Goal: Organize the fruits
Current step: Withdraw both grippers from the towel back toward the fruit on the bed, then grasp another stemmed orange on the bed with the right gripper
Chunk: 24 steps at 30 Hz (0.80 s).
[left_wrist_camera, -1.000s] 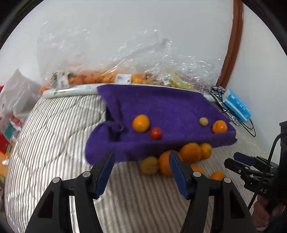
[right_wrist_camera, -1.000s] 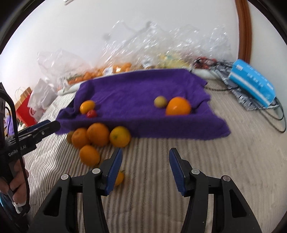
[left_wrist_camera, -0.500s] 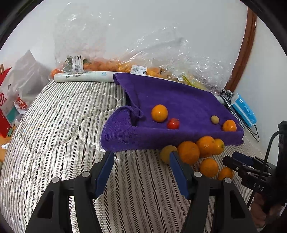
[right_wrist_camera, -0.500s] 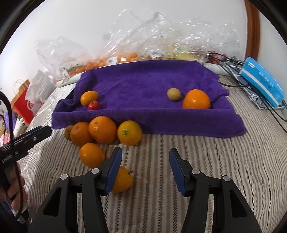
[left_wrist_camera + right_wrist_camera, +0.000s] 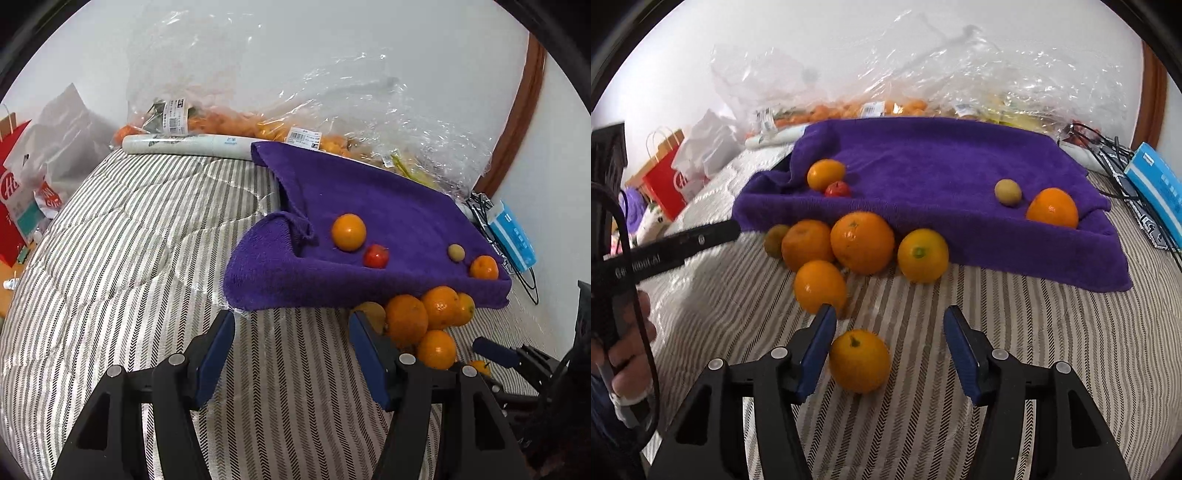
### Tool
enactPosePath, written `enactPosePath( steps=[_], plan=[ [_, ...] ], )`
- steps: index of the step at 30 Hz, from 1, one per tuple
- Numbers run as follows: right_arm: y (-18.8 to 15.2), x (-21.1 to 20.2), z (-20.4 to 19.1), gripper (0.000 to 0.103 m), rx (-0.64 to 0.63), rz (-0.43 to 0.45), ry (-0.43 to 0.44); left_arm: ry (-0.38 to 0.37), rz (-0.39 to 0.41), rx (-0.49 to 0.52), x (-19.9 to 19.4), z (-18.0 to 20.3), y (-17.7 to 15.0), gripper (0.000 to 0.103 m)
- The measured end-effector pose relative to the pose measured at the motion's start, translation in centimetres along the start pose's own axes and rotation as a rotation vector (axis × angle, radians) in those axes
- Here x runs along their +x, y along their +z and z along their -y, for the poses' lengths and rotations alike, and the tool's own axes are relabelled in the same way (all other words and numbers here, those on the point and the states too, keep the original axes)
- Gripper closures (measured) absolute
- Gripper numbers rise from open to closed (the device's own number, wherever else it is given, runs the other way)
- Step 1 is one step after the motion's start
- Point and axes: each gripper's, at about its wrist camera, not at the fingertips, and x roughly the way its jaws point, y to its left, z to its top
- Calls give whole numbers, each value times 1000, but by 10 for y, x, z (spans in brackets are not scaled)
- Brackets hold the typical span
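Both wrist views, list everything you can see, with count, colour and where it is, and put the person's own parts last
Towel: one, purple, spread on the striped cover.
Fruit on the towel: four; two orange, one small red, one small olive-yellow.
Fruit off the towel: six; four orange and one dull greenish clustered at its front edge, one orange nearer.
Plastic bags: several, clear, fruit inside, by the wall.
Box: one, blue, far right.
Cables: black, beside the box.
Paper bag: one, red, far left.
Right gripper: jaws opening, nearest orange between them, unpressed.
Left gripper: open, empty.
Hand: holding the left gripper's handle.
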Motion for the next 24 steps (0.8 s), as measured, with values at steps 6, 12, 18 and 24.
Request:
enactPosePath(
  steps=[6,12,18,24],
  plan=[
    [-7,0,-7,46,-62,-21,-25,4,-5,-2,2,-1,-1,41],
    [-15,-9,-7,69,-113,18,-85,-61,-5,4,0,-1,-3,41],
    [-13,-20,21,69,-80,70,-118,-110,-34,30,7,9,-2,43],
    [-10,-23,42,69,-67,87,-138,-99,-91,115,24,32,-3,53]
  ],
)
